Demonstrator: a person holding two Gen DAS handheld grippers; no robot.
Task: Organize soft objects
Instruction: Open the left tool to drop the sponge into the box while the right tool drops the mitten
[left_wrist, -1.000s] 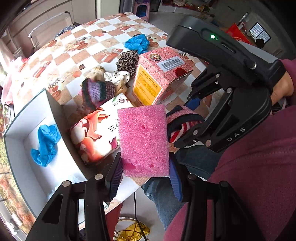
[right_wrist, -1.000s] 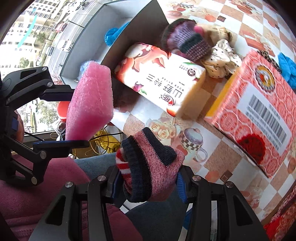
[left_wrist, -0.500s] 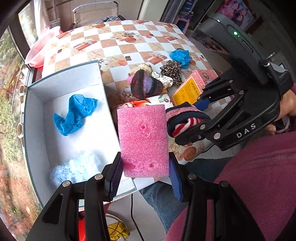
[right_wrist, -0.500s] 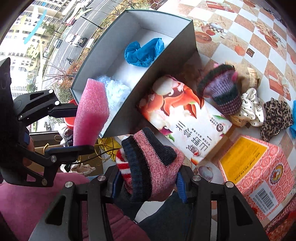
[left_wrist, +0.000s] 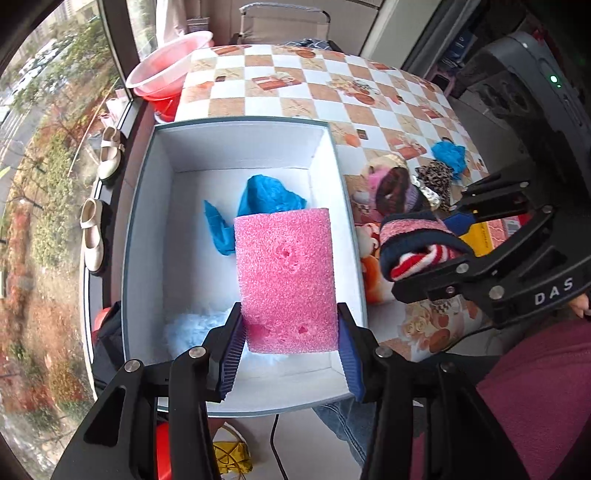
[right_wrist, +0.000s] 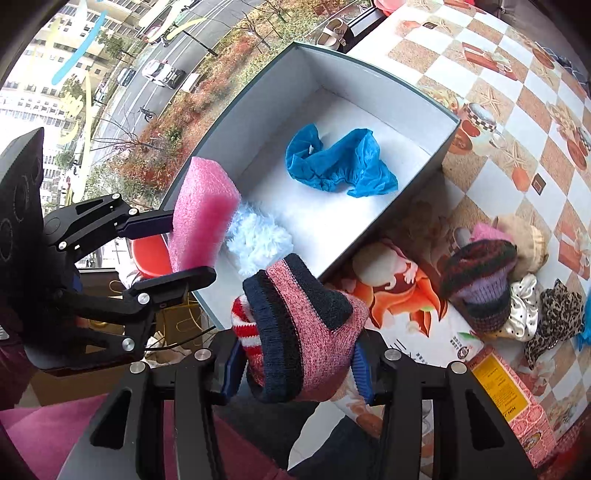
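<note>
My left gripper (left_wrist: 290, 349) is shut on a pink foam sponge (left_wrist: 286, 273) and holds it above the open white box (left_wrist: 147, 229). The sponge also shows in the right wrist view (right_wrist: 201, 218). In the box lie a blue crumpled cloth (left_wrist: 258, 210) and a pale blue fluffy piece (left_wrist: 192, 328). My right gripper (right_wrist: 297, 363) is shut on a pink, navy and red-striped knitted sock (right_wrist: 299, 325), held off the box's near right corner. It also shows in the left wrist view (left_wrist: 417, 243).
On the checkered table right of the box lie a printed flat package (right_wrist: 417, 314), a purple knitted hat (right_wrist: 480, 284), a dotted scrunchie (right_wrist: 522, 314), a leopard scrunchie (right_wrist: 557, 325), a blue cloth (left_wrist: 448, 155) and a red carton (right_wrist: 513, 402). A pink basin (left_wrist: 170, 77) stands beyond the table.
Both grippers have swung left from the table's items to the white box. The sponge now hangs over the box's inside, and the sock has come near the box's corner.
</note>
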